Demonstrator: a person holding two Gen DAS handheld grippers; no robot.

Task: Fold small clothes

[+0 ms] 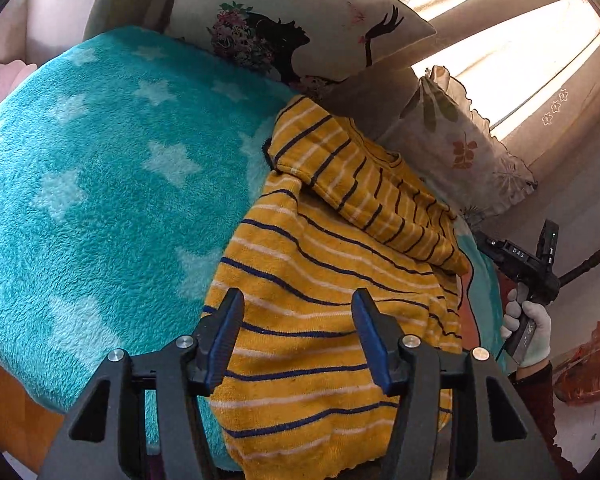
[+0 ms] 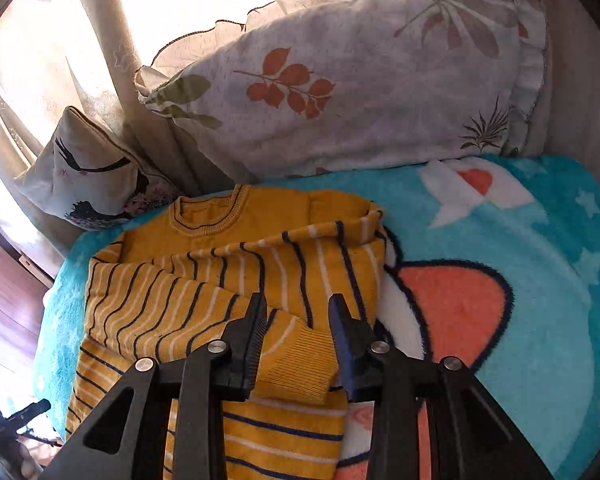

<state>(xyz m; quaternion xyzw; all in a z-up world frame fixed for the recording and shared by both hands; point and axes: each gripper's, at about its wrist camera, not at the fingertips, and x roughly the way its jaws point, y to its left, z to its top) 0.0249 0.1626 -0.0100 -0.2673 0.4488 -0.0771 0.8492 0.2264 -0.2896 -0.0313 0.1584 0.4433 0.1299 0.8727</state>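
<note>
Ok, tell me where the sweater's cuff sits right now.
In the right wrist view, the ribbed cuff lies between the open fingers of the right gripper, on the yellow striped sweater spread over the teal blanket.

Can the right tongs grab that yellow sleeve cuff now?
Probably yes. The right tongs are open, and the ribbed cuff of the striped sweater lies right between their fingers with nothing covering it.

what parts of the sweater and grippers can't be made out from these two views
- Sweater hem, left wrist view: covered by the left gripper and cut off at the frame's bottom.
- Sweater's lower body, right wrist view: blocked by the right gripper.
- Right gripper's fingers, left wrist view: hidden behind the sweater's edge.
- Sleeve cuff contact: unclear.
</note>
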